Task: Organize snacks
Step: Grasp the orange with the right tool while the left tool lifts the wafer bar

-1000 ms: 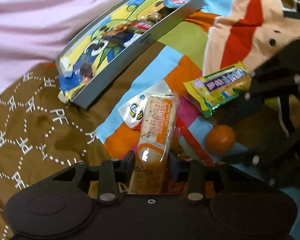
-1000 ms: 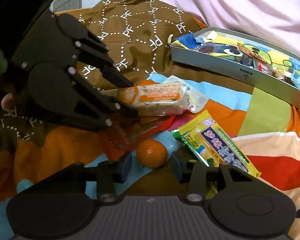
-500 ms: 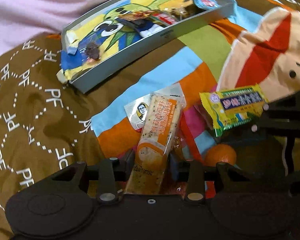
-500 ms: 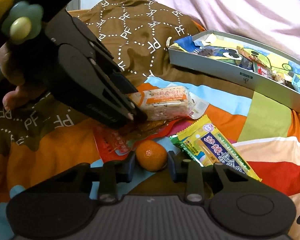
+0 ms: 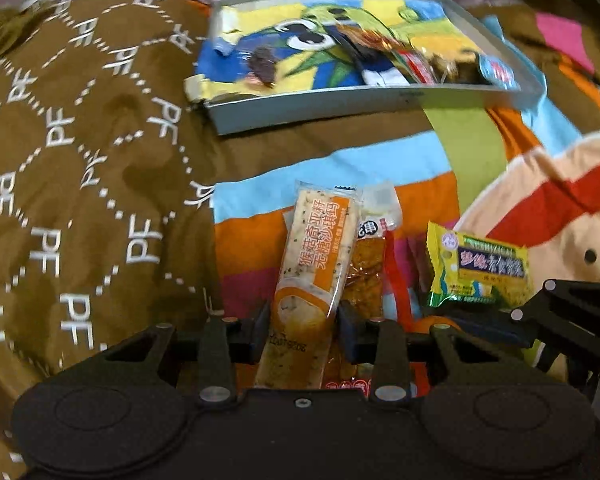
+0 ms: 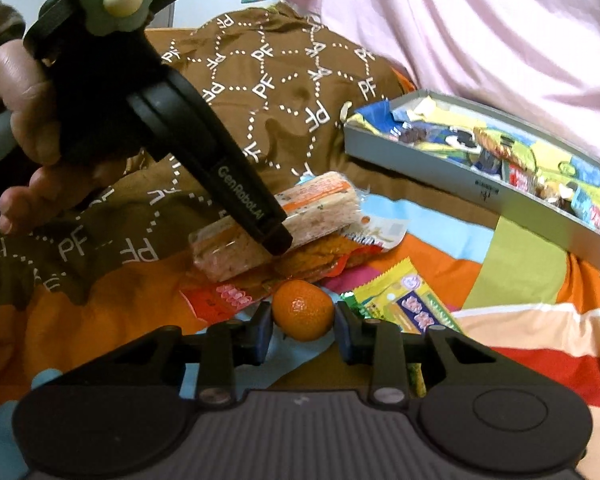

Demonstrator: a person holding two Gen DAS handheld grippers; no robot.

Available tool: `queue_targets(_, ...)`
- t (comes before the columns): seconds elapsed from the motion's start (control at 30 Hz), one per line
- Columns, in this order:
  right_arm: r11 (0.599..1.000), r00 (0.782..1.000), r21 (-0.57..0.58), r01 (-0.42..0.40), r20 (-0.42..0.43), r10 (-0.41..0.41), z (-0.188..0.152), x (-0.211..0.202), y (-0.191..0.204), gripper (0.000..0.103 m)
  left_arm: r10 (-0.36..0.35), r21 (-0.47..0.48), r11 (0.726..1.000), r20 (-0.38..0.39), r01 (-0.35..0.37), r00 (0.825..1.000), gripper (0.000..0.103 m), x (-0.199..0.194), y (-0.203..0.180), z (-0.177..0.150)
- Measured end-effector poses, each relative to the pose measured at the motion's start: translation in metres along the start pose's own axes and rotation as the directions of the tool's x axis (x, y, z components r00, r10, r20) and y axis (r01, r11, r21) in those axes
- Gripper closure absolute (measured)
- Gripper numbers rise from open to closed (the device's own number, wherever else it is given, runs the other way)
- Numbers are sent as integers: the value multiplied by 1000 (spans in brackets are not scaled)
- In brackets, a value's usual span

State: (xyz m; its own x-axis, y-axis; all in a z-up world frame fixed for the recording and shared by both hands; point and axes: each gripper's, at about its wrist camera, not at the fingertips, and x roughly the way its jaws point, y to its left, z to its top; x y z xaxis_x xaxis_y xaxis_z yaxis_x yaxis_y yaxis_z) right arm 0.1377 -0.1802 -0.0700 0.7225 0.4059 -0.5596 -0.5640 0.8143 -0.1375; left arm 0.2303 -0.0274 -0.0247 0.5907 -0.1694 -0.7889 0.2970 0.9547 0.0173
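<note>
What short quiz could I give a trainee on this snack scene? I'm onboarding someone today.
1. True or false: the right claw is closed on the small orange fruit.
2. What does the left claw hold?
A. the yellow-green packet
B. the long orange-and-white snack bar
C. the grey tray
3. Fill in: the grey tray, which holds some snacks, rests on the ____ cloth printed with letters.

Key: 1 true; 2 B; 3 brown.
</note>
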Motion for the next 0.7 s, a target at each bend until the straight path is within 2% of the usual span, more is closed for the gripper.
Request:
queue_targets(0.13,999,999,-21,25,26,-24,2,-7,2,67,-3,-43,999,30,4,1000,65,-9,-1,-5)
queue_targets(0.4,996,994,-43,76,79,-72,6,-24,0,67,45,-121,992,105,-32,993,69,-22,-14,7)
queue_targets(0.7,993,987,8,119,104,-119,12,-34,-14,67,62,-130,990,93,-50,994,69,-22,-27,16)
